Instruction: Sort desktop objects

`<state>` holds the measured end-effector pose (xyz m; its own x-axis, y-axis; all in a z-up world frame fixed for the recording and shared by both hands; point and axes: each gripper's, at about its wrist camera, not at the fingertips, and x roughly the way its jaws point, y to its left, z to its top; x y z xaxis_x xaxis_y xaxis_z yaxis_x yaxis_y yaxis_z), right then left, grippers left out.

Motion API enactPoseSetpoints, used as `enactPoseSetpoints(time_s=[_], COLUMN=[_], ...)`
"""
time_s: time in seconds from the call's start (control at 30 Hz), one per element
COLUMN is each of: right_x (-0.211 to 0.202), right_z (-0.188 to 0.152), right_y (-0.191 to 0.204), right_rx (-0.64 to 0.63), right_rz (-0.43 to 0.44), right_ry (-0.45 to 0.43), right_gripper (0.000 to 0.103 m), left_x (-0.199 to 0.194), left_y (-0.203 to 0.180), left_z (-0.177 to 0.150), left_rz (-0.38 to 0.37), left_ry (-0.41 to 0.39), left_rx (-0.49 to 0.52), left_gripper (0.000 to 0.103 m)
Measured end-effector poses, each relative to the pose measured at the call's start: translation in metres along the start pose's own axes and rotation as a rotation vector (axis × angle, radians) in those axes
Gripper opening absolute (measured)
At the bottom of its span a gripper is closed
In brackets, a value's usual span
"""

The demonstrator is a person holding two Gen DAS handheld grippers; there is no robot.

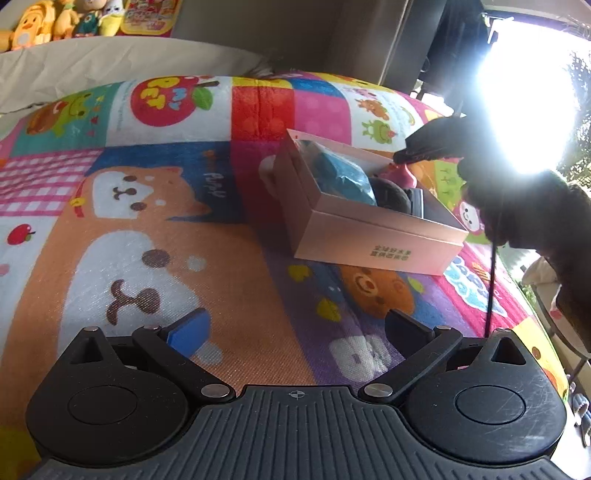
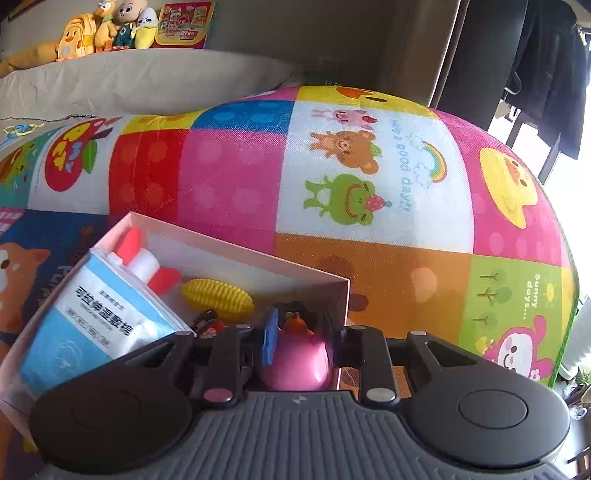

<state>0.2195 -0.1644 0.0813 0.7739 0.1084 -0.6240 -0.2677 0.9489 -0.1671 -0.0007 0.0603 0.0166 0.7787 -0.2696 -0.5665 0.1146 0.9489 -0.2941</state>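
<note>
A pink open box [image 1: 373, 236] lies on the cartoon play mat [image 1: 184, 221]. In the right wrist view the box [image 2: 236, 243] holds a blue-and-white pouch [image 2: 92, 317], a red-and-white toy [image 2: 146, 264] and a yellow ribbed toy [image 2: 218, 295]. My right gripper [image 2: 301, 332] is shut on a pink egg-shaped toy [image 2: 295, 363] with an orange top, held over the box's near right corner. From the left wrist view it shows as a dark shape [image 1: 517, 184] above the box. My left gripper [image 1: 295, 332] is open and empty, low over the mat in front of the box.
A beige cushion or sofa edge [image 2: 147, 81] runs behind the mat, with plush toys [image 2: 107, 29] lined up on top. Dark clothes [image 2: 546, 74] hang at the right. A bright window [image 1: 528, 92] glares at the right.
</note>
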Motion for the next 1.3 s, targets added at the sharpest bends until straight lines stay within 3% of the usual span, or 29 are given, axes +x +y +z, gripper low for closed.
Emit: enactPoseSetpoints(time_s=[0.13,0.27,0.37,0.43,0.53,0.57,0.6,0.63,0.67,0.8,0.93,1.13,1.27,1.3], right_x=[-0.023,-0.028,-0.016,-0.016,-0.048,-0.066,-0.084,-0.102,-0.118,-0.151,-0.143,-0.108,-0.075,-0.075], right_z=[0.021,0.029,0.015,-0.003,-0.035,-0.049,-0.063,-0.078,-0.093,-0.147,-0.179,-0.178,-0.172,-0.171], right_y=[0.002,-0.001,-0.010,-0.021,-0.038,-0.043,-0.045,-0.045,-0.043,-0.031,-0.017,0.003,0.000,0.002], right_rx=[0.031,0.049,0.092,0.149,0.245,0.268,0.282,0.290,0.295,0.243,0.246,0.178,0.234,0.219], right_rz=[0.113,0.125,0.111,0.153,0.253,0.273,0.277,0.266,0.248,0.184,0.142,0.069,0.010,0.000], right_ry=[-0.072,-0.094,-0.006,0.048,0.024,-0.009,-0.043,-0.078,-0.118,-0.116,-0.048,-0.036,0.067,0.053], right_gripper=[0.003,0.006,0.007,0.007,0.008,0.019,0.048,0.069,0.103,0.103,0.103,0.103,0.103,0.103], left_x=[0.005,0.003,0.004,0.004,0.008,0.010,0.012,0.015,0.017,0.025,0.040,0.074,0.084,0.084], left_y=[0.000,-0.002,0.002,0.003,0.000,-0.002,-0.005,-0.009,-0.012,-0.031,-0.044,-0.058,-0.058,-0.057], left_z=[-0.001,-0.003,-0.002,0.000,0.000,0.000,0.000,0.001,0.001,0.000,0.004,0.017,0.016,0.016], left_rz=[-0.009,-0.008,0.010,0.023,0.045,0.059,0.074,0.094,0.115,0.193,0.228,0.278,0.288,0.283], left_ry=[0.010,0.006,0.014,0.019,0.045,0.050,0.046,0.043,0.042,0.017,-0.001,0.023,0.038,0.036], left_rx=[-0.011,0.001,-0.011,-0.012,0.008,0.015,0.023,0.033,0.043,0.097,0.124,0.165,0.170,0.165], left_gripper=[0.103,0.103,0.103,0.103,0.103,0.103,0.103,0.103,0.103,0.103,0.103,0.103,0.103,0.103])
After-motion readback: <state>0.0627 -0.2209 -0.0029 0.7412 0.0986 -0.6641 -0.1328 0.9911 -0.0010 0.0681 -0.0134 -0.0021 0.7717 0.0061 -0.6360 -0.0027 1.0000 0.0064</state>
